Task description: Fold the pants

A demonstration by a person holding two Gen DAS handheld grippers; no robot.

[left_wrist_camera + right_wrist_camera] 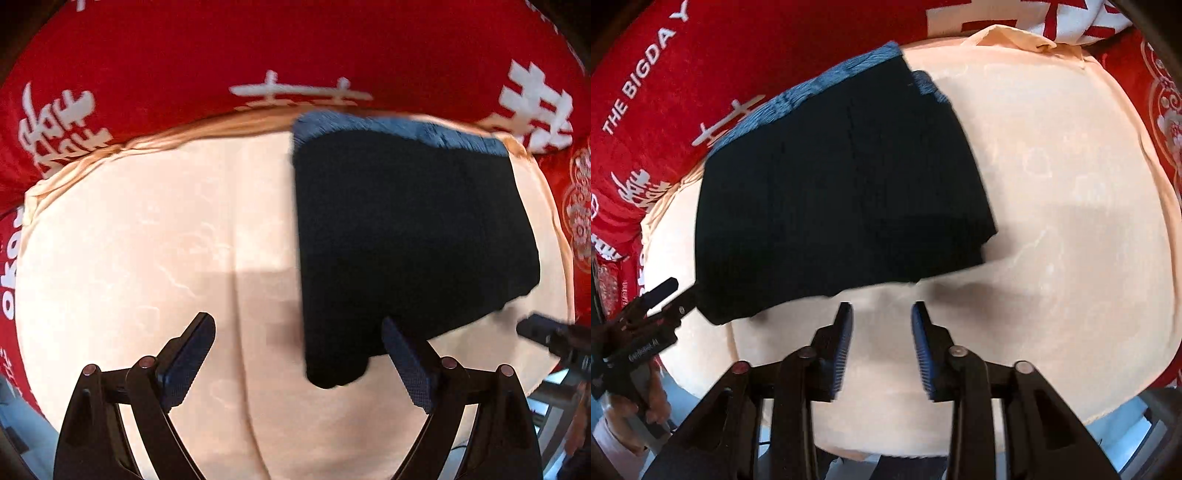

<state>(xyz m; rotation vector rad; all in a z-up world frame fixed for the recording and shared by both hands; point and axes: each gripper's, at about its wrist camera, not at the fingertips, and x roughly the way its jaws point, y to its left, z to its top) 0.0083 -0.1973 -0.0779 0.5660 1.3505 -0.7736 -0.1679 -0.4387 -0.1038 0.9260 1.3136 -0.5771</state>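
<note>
The dark folded pants (pixel 406 229) lie flat on a cream cloth (pixel 147 240), with their blue waistband (pixel 399 127) at the far edge. My left gripper (pixel 295 323) hangs open and wide over the pants' near left corner; that corner lies between the fingers, and no pad presses on it. In the right wrist view the pants (pixel 842 192) fill the upper left. My right gripper (pixel 882 308) is open just short of their near edge, with only cream cloth between its blue pads. The left gripper (pixel 677 293) shows at the pants' lower left corner.
A red cloth with white characters (pixel 147 74) surrounds the cream cloth (pixel 1052 221) on the far side and both flanks. The right gripper's finger (pixel 535 328) enters at the right edge. A hand (pixel 653 402) holds the left gripper's handle.
</note>
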